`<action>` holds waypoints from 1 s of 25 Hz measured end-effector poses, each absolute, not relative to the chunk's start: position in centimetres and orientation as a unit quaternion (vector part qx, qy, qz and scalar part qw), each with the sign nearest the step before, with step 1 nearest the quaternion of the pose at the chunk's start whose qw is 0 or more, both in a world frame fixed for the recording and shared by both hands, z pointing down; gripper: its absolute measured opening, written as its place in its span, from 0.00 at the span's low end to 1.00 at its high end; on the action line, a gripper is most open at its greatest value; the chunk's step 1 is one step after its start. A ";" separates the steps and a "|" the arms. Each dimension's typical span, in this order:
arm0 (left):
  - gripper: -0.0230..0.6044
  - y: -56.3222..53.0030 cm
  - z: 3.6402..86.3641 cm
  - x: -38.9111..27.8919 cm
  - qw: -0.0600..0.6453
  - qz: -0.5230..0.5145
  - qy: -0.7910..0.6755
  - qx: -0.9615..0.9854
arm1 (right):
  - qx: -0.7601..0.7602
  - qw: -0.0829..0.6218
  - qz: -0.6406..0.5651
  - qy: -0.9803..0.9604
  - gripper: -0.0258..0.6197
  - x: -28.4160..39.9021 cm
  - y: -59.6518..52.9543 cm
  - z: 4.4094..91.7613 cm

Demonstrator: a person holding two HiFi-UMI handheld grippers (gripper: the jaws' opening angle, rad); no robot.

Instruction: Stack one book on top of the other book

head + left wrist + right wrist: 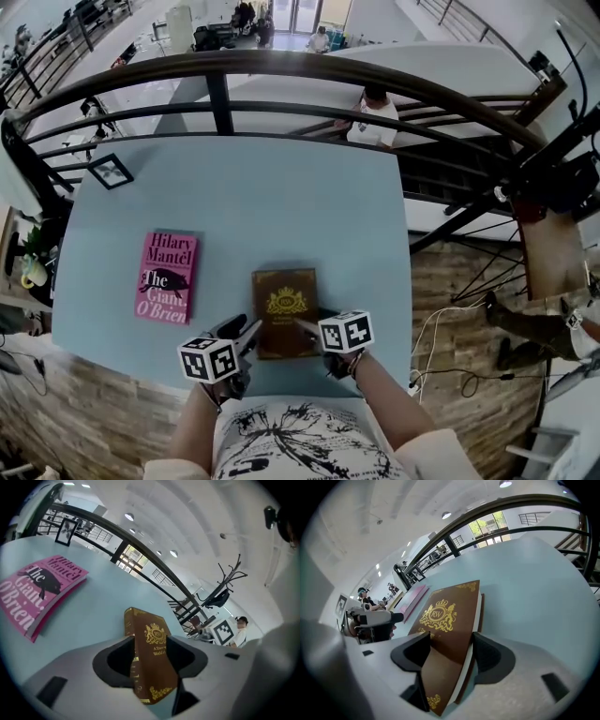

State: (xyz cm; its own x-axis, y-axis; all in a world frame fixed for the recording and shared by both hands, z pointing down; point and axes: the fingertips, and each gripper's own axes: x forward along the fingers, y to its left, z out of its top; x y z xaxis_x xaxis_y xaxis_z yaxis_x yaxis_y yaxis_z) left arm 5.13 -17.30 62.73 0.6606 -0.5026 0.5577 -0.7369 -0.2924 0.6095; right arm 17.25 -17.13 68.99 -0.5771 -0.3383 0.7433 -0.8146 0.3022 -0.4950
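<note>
**Both tongs at the brown book**
Left tongs stand open astride its spine-side near corner. Right tongs, jaws set wide, clamp the opposite near corner. The pink book lies on the surface, beyond and left of the left tongs.

books: two, a pink book and a brown book
picture frame: one
grippers: two, the left gripper and the right gripper
worktop: one
</note>
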 end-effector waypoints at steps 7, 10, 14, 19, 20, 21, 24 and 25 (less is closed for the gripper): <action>0.42 -16.9 66.8 6.7 0.492 0.171 -0.364 0.772 | 0.378 0.255 0.455 -0.765 0.47 17.4 -17.3 69.1; 0.43 -16.1 68.3 7.5 0.506 0.189 -0.344 0.768 | 0.378 0.256 0.453 -0.766 0.47 17.4 -17.4 69.1; 0.43 -15.9 69.1 7.6 0.505 0.205 -0.347 0.763 | 0.388 0.248 0.458 -0.760 0.47 17.4 -17.4 69.0; 0.43 -15.2 68.9 8.2 0.516 0.197 -0.344 0.759 | 0.402 0.251 0.460 -0.751 0.45 17.4 -16.9 68.9; 0.43 -15.1 68.7 8.1 0.514 0.199 -0.345 0.759 | 0.403 0.251 0.460 -0.750 0.45 17.3 -16.8 68.7; 0.43 -15.0 68.4 8.1 0.512 0.198 -0.346 0.760 | 0.404 0.250 0.461 -0.749 0.45 17.3 -16.6 68.5; 0.43 -14.6 67.3 7.5 0.511 0.186 -0.347 0.764 | 0.408 0.239 0.457 -0.753 0.44 16.8 -16.1 67.3; 0.43 -14.6 66.9 7.1 0.508 0.184 -0.349 0.766 | 0.410 0.237 0.454 -0.754 0.44 16.5 -16.1 66.9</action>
